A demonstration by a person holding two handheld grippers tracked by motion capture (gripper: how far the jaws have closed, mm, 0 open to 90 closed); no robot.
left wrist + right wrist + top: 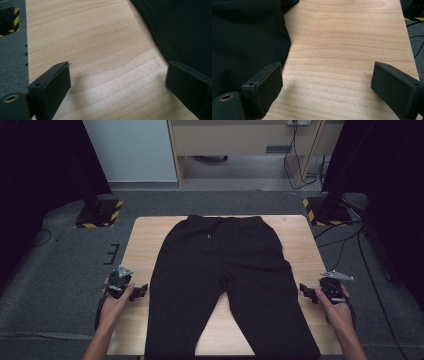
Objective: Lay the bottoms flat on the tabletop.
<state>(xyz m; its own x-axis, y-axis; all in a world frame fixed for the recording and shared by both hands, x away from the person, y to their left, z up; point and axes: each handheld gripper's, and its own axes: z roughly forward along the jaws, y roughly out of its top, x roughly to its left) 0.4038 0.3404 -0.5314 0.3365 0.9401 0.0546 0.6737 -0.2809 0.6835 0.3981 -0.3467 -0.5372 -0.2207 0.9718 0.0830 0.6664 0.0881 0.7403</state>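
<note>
black trousers (225,280) lie flat on the wooden counter (295,245); the left hand-held gripper (142,291) and right hand-held gripper (303,290) flank them, jaws wide, holding nothing.

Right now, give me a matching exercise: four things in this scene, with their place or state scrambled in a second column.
Column 1:
1. trousers
2. left gripper
3. right gripper
4. table

Column 2:
A. open, over bare wood beside the right trouser leg
B. light wood, standing on grey carpet
C. black, laid flat, waistband at the far edge
D. open, over bare wood beside the left trouser leg

Pairs: 1-C, 2-D, 3-A, 4-B
</note>
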